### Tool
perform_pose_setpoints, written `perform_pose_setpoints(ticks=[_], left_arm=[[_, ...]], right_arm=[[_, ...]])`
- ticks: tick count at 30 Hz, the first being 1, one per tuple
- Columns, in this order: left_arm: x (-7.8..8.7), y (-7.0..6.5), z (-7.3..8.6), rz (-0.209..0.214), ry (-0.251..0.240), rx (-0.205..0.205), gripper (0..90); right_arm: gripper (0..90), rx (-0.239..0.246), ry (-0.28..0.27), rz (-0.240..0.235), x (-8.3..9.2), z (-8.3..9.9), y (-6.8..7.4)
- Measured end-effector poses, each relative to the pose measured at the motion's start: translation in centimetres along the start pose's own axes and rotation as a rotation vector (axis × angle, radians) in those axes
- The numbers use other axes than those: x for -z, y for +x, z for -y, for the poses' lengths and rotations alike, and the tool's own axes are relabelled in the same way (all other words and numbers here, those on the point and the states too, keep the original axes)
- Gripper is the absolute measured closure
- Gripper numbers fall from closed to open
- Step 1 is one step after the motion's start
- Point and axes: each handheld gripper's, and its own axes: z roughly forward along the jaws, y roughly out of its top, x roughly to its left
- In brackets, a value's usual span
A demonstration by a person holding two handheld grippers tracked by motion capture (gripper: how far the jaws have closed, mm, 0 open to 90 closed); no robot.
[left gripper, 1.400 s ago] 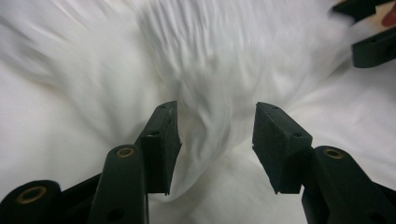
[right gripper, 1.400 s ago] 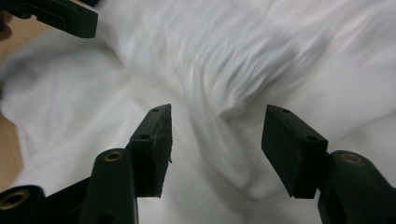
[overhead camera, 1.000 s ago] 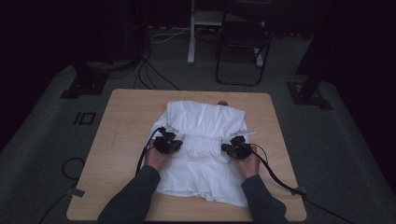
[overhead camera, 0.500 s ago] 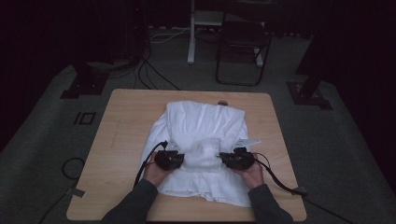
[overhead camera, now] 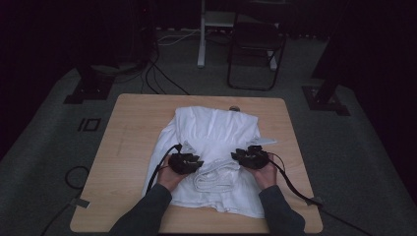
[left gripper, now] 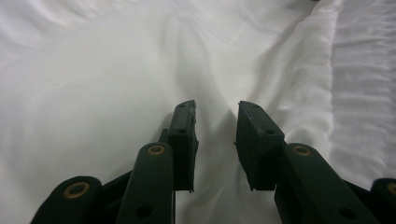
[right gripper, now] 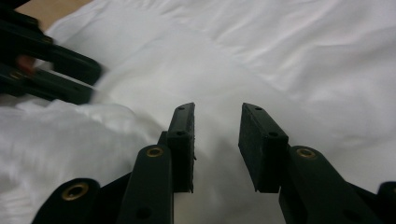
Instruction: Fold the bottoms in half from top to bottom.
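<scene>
- Now the white soft cloth garment [overhead camera: 211, 147] lies spread on the light wooden surface [overhead camera: 128, 162], with a rolled fold [overhead camera: 216, 178] near the person's side.
- Left claw [left gripper: 215, 122] has just been opening; nothing is pinched, cloth lies under it.
- Right claw [right gripper: 216, 122] has just been opening too, loose over the cloth.
</scene>
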Motion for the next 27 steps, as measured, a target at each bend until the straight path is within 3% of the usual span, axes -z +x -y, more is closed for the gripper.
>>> perform_pose_setpoints(ticks=[2,6,10,11,13,16,18,21,23,27], left_arm=[[0.1,-0.5,0.3,0.014,0.009,-0.019,67.6],[0.8,-1.2,1.5,0.041,0.03,-0.038,67.6],[1.7,-1.5,2.5,0.075,0.034,-0.03,67.2],[2.0,-1.5,2.3,0.07,0.029,-0.038,66.0],[2.4,-1.3,1.6,0.023,0.005,-0.048,63.3],[2.5,-0.1,0.1,-0.032,-0.036,-0.029,61.4],[1.9,1.0,-1.1,-0.073,-0.039,-0.024,60.1],[0.4,2.8,-2.2,-0.13,-0.026,-0.009,57.6],[-0.8,3.8,-2.3,-0.156,-0.013,0.002,57.1],[-2.1,4.7,-1.3,-0.133,0.01,0.02,57.0]], right_arm=[[66.2,0.016,0.007,-0.048,-0.1,0.1,0.8],[69.3,0.064,0.065,-0.074,0.5,1.6,2.9],[72.5,0.086,0.118,-0.117,1.1,3.8,4.5],[72.5,0.098,0.144,-0.131,1.1,4.1,4.7],[70.1,0.129,0.154,-0.133,1.3,4.0,4.8],[62.0,0.116,0.088,-0.065,1.7,2.6,4.1],[58.7,0.105,0.034,-0.008,1.4,1.2,3.1],[55.3,0.07,0.003,0.059,0.1,-0.6,1.4],[53.9,0.066,0.014,0.101,-1.3,-1.3,0.5],[52.7,0.06,0.08,0.165,-4.0,-1.1,-0.6]])
